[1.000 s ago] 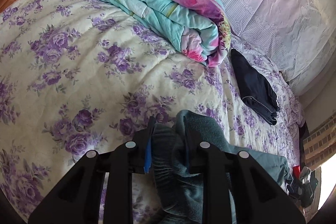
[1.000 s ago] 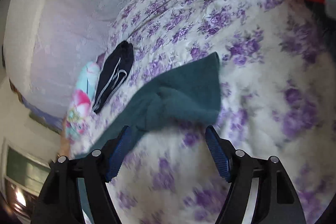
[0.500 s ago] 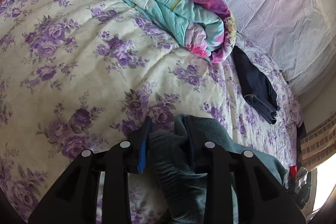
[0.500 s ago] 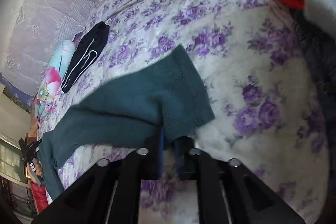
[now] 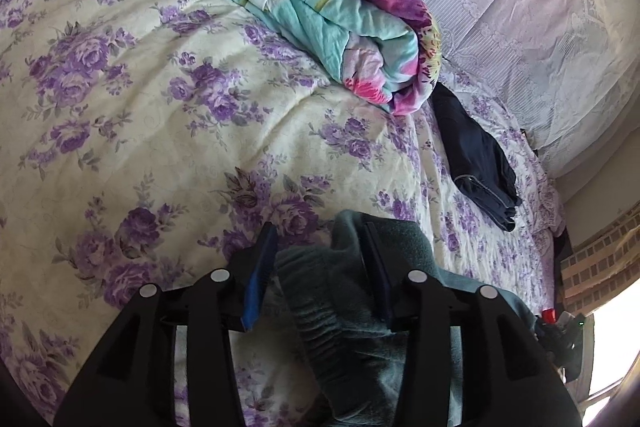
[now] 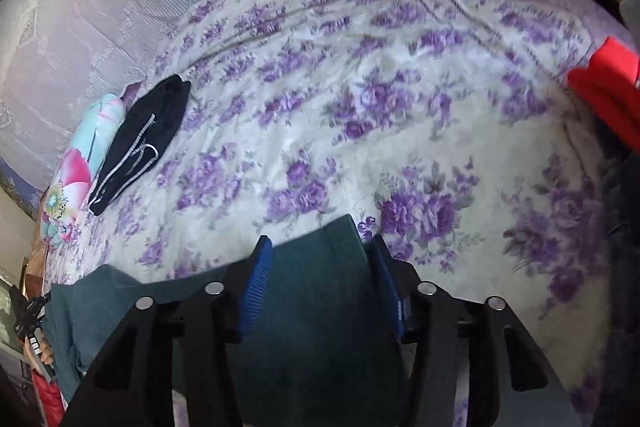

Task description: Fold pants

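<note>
With both jaws just opening, I kept my left hand-held gripper and right hand-held gripper loosely astride the teal pants on the bed, risking the fold slumping open.

both claws, left and right, half-spread, jaws just opening
</note>
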Demonstrator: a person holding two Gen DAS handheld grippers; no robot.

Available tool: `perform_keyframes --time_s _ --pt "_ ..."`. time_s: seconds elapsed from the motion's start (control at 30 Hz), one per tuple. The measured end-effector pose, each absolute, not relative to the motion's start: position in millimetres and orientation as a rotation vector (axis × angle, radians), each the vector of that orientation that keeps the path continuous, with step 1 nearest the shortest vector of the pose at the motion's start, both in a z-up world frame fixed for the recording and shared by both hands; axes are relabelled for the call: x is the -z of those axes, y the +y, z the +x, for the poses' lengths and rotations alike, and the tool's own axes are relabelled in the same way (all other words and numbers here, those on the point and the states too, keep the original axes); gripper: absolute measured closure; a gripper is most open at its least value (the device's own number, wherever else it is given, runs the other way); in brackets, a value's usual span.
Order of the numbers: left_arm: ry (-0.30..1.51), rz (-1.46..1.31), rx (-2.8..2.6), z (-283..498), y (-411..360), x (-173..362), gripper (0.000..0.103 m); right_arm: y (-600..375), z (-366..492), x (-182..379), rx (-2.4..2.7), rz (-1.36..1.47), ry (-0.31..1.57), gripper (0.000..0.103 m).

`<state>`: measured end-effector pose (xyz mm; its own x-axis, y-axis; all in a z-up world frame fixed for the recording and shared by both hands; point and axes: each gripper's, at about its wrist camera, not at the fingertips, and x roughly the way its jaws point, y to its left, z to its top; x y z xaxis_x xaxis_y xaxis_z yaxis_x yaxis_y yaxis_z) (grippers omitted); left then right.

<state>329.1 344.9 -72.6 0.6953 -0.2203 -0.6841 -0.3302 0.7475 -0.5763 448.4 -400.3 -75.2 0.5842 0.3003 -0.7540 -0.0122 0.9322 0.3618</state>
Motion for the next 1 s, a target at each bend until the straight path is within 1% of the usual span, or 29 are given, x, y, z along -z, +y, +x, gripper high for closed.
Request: perform_keyframes --time_s 0.07,0.1,0.2,0.23,0.27,0.3,0.37,0.57,0.73,0.8,0.9,0.93,0.97,1.0 --pt "0.824 -0.746 -0.060 330.7 344.8 72.8 0.059 -398.6 439.1 73.8 -0.190 0.299 0.912 0.084" --pt "0.826 -0.741 -0.057 331.7 344.0 72.2 0.058 -400.7 435.7 73.0 -0.214 0.314 0.909 0.092" --pt "0.832 -0.731 -0.058 334.8 342.2 70.1 0.059 -402.9 424.4 64.9 -0.213 0.290 0.875 0.092" --pt "0.836 -0.727 -0.056 336.4 341.6 69.3 0.062 -403.8 423.4 60.6 -0.206 0.278 0.862 0.092" --pt "0.842 -0.718 -0.050 340.0 341.1 67.6 0.076 -407.0 424.7 55.2 -0.196 0.276 0.849 0.092" --pt "0.845 -0.712 -0.044 342.7 340.6 66.4 0.082 -410.5 427.8 50.1 -0.186 0.282 0.837 0.092" --pt "0.835 -0.707 -0.046 347.6 340.2 63.4 0.084 -418.2 434.8 41.0 -0.177 0.300 0.817 0.092" --pt "0.822 -0.716 -0.010 354.7 338.0 54.5 0.084 -409.7 452.5 31.0 -0.164 0.253 0.789 0.092" --pt "0.720 -0.672 -0.011 359.2 339.1 24.5 0.085 -420.9 458.0 1.0 -0.137 0.285 0.671 0.092" --pt "0.690 -0.646 -0.006 361.4 334.3 15.7 0.085 -427.0 465.6 -3.6 -0.117 0.292 0.658 0.092" --pt "0.711 -0.587 -0.099 374.5 326.6 25.6 0.084 -431.1 489.8 21.7 -0.033 0.236 0.744 0.092" --pt "0.735 -0.582 -0.123 378.8 326.3 33.5 0.083 -430.7 501.6 41.5 -0.002 0.193 0.821 0.091" --pt "0.809 -0.582 -0.173 386.1 327.1 49.4 0.076 -430.9 507.8 59.3 0.012 0.181 0.883 0.089" --pt "0.896 -0.599 -0.214 390.9 330.2 65.1 0.074 -432.1 510.3 72.4 0.010 0.188 0.921 0.088"
